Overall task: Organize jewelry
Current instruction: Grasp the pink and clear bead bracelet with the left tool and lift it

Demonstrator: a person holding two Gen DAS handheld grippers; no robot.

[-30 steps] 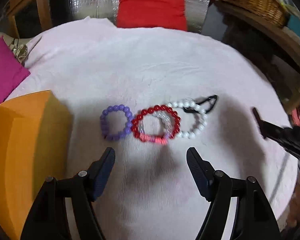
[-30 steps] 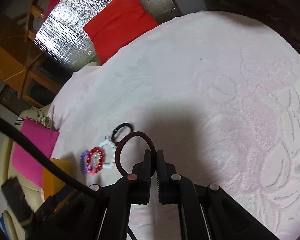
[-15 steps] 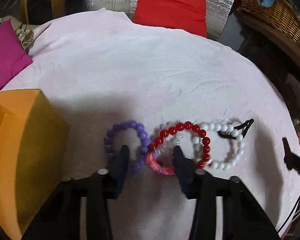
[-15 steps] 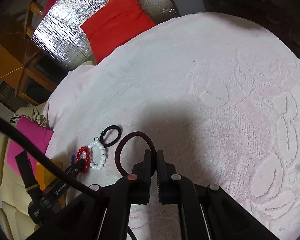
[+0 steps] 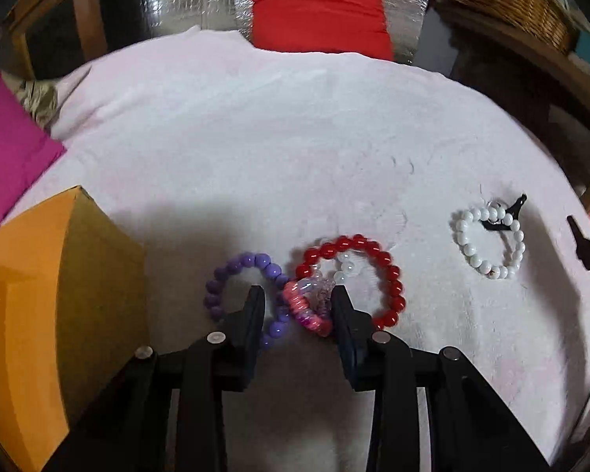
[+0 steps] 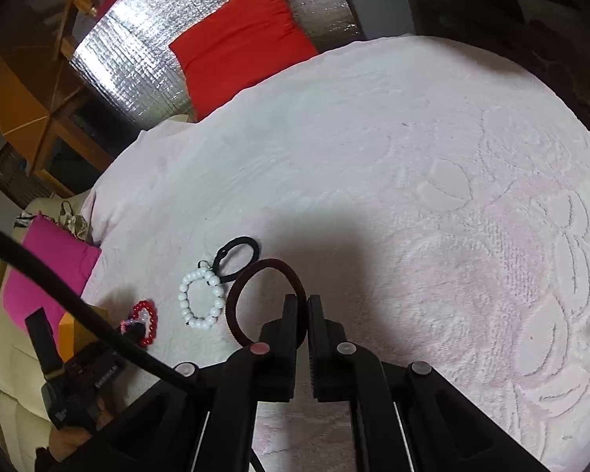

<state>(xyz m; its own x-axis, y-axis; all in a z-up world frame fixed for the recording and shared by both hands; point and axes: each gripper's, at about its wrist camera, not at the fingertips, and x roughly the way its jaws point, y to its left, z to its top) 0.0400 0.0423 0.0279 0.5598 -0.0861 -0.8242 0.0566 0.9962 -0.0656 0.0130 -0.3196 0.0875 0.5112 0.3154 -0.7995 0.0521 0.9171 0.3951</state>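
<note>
Pale pink embossed cloth [image 5: 295, 137] covered the round table I was working over, with a red cushion [image 5: 318, 8] against silver foil at the far edge. At the far left of my left wrist view a magenta cushion [image 5: 8, 149] lay beside the table, and nearer to me stood an orange box [image 5: 59, 295] on the cloth. Just right of the box lay a purple bead bracelet [image 5: 232, 271], touching a pink coiled band [image 5: 306, 310], which overlapped a red bead bracelet [image 5: 389, 275]. My left gripper [image 5: 297, 299] was down among them, its jaws partly closed around the purple bracelet's near side and the pink band; I could not tell for certain whether the pads pressed on either. Well apart to the right lay a white bead bracelet [image 5: 487, 244], with a black hair tie [image 6: 236, 255] touching its far side.

In my right wrist view, the right gripper [image 6: 302, 306] was clenched tight on a dark maroon hair tie [image 6: 255, 275], whose loop stood out to the left of the fingers, just beside the white bracelet.
</note>
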